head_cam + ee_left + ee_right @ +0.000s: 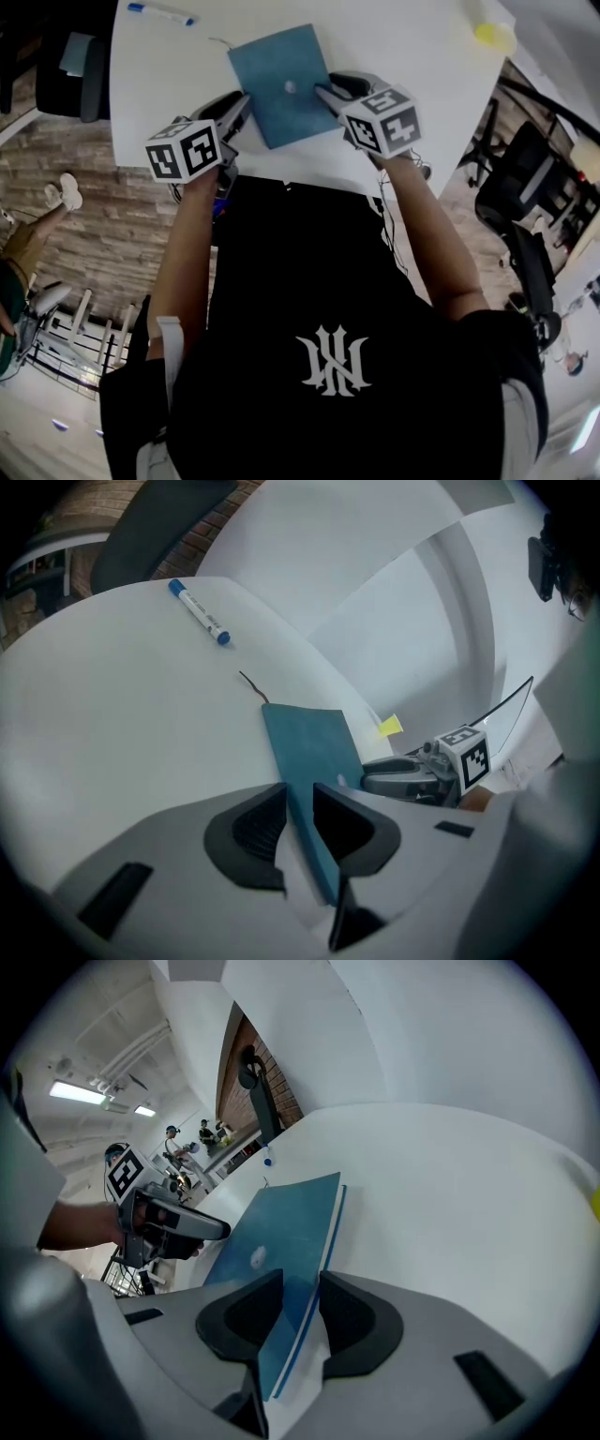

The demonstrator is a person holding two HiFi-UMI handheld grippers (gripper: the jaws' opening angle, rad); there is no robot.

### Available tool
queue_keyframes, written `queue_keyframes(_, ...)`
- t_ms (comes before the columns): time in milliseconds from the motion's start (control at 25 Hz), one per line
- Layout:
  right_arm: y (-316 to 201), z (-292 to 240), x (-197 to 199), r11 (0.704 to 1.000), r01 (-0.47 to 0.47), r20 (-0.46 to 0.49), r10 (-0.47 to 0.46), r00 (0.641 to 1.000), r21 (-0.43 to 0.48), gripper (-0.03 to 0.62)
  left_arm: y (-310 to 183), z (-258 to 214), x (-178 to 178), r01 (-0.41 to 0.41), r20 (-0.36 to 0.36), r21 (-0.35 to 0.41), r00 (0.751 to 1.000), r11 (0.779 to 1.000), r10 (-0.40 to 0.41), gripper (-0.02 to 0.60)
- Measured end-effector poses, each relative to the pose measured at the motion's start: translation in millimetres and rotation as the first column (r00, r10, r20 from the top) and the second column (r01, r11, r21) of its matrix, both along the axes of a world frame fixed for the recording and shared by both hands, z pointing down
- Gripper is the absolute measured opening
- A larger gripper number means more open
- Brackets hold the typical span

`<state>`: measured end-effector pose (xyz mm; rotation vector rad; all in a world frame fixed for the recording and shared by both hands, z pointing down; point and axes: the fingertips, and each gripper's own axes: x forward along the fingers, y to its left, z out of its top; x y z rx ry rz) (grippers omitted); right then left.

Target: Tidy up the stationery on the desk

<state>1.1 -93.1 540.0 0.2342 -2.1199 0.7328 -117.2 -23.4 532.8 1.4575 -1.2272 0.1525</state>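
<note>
Pinching opposite edges of the blue notebook point(277, 80) are the left tongs point(239, 108) and right tongs point(328, 94).

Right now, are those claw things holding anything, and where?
Yes, the blue notebook: the left gripper pinches its left edge, the right gripper its right edge.

- The notebook point(278, 82) is lying on the tabletop point(169, 94), sitting between the left tool point(240, 105) and the right tool point(325, 92).
- The marker point(161, 13) is lying behind it, to the left.
</note>
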Motion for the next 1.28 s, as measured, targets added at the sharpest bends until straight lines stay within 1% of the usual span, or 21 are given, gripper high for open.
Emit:
queue_keyframes(160, -1.1, 0.1, 1.1, 1.0, -0.005, -0.003, 0.005, 1.0, 0.008, 0.135, -1.2, 0.3, 7.3, -0.024, -0.012, -0.012, 1.0, 1.0, 0.024, 0.098)
queue_keyframes(480, -1.2, -0.8, 0.4, 1.0, -0.002, 0.001, 0.002, 1.0, 0.026, 0.129, -2.4, 2.6, 8.7, -0.039, 0.003, -0.036, 0.999, 0.999, 0.039, 0.106)
queue_keyframes(720, -1.1, -0.9, 1.6, 0.999, -0.015, 0.008, 0.014, 1.0, 0.032, 0.123, -2.0, 5.6, 7.0, -0.07, 0.035, -0.053, 0.997, 0.996, 0.072, 0.064)
queue_keyframes(1000, -1.6, -1.7, 2.5, 0.999, -0.039, 0.011, 0.038, 0.999, 0.021, 0.115, -1.3, 7.1, 1.8, -0.09, 0.057, -0.076, 0.994, 0.993, 0.094, 0.061)
queue_keyframes(1160, -0.3, -1.9, 4.3, 0.998, -0.056, 0.01, 0.056, 0.998, 0.012, 0.113, -2.7, 5.7, 7.2, -0.101, 0.038, -0.069, 0.994, 0.992, 0.104, 0.061)
queue_keyframes(1280, 3.6, -1.7, 7.0, 0.997, -0.075, 0.018, 0.075, 0.997, -0.005, 0.11, -4.5, 5.1, 5.1, -0.104, 0.048, -0.068, 0.993, 0.992, 0.107, 0.06)
